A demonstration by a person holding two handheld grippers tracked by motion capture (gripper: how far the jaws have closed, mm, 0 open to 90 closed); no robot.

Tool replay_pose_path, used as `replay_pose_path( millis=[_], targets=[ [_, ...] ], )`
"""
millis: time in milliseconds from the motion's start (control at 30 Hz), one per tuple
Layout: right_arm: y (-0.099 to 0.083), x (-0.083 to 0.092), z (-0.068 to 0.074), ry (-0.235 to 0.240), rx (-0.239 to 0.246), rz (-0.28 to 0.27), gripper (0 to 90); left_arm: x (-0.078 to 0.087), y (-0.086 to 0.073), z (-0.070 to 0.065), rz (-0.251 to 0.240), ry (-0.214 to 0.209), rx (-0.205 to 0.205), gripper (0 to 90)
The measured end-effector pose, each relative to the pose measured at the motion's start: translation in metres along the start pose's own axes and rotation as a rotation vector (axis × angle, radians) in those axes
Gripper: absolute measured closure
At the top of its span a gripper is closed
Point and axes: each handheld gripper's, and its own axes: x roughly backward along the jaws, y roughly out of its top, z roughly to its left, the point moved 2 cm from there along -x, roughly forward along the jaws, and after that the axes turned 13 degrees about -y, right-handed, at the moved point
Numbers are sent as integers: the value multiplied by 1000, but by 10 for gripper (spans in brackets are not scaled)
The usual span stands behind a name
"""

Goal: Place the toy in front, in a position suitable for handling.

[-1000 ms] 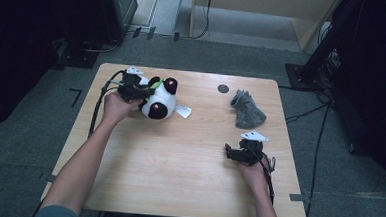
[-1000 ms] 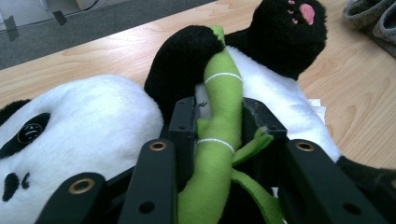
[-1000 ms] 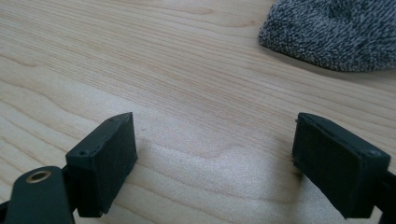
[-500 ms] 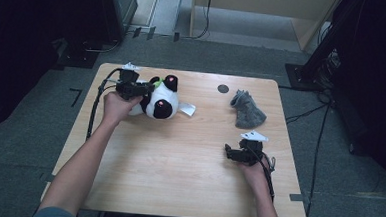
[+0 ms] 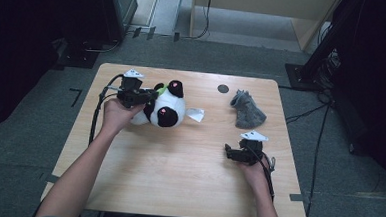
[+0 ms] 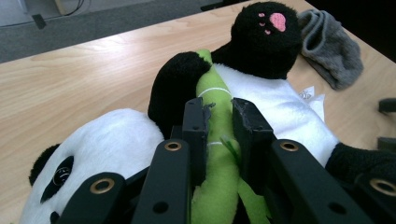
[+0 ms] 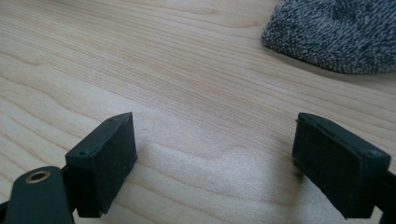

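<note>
A: Your left gripper has its two black jaws clenched on the bright green plush bamboo stalk sewn to the front of the black-and-white plush panda toy. The stalk runs straight up between the pads, pinched on both sides, and its tip pokes out beyond the jaw tips against the panda's black arm.

B: Where does the rest of the panda sit from those jaws?

A: Its white body spreads beyond the tips and off to their right in the left gripper view, with a black paw bearing pink pads farther out past them. The white head with a black eye patch lies below and to the left of your jaws.

B: And your right gripper?

A: Its jaws are released, spread wide, with bare light wooden table between them and nothing touching either pad. A mottled grey knitted cloth lies on the table beyond the tips, up toward the right jaw's side, well clear of it.

B: Anything else near the panda?

A: A small white fabric tag sticks out from its far side, away from your left jaws.
</note>
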Motion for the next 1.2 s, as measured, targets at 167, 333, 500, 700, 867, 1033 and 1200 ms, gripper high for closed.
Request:
replay_pose_path(
  millis=[167,333,500,700,867,1033,1200],
  targets=[
    [0,0,0,0,2,-2,138,5,-6,-17,6,-13,-8,766],
    [0,0,0,0,-1,0,137,8,-15,-30,3,-50,28,766],
    [0,0,0,-1,2,0,136,11,-20,-39,13,-53,31,766],
    [0,0,0,-1,0,0,137,14,-27,-56,27,-59,43,766],
    [0,0,0,-2,2,1,136,10,-37,-74,50,-78,58,765],
    [0,0,0,-7,-1,1,129,1,-44,-86,60,-76,52,765],
    [-1,0,-1,-19,-12,8,109,-2,-53,-97,58,-98,58,764]
  ],
)
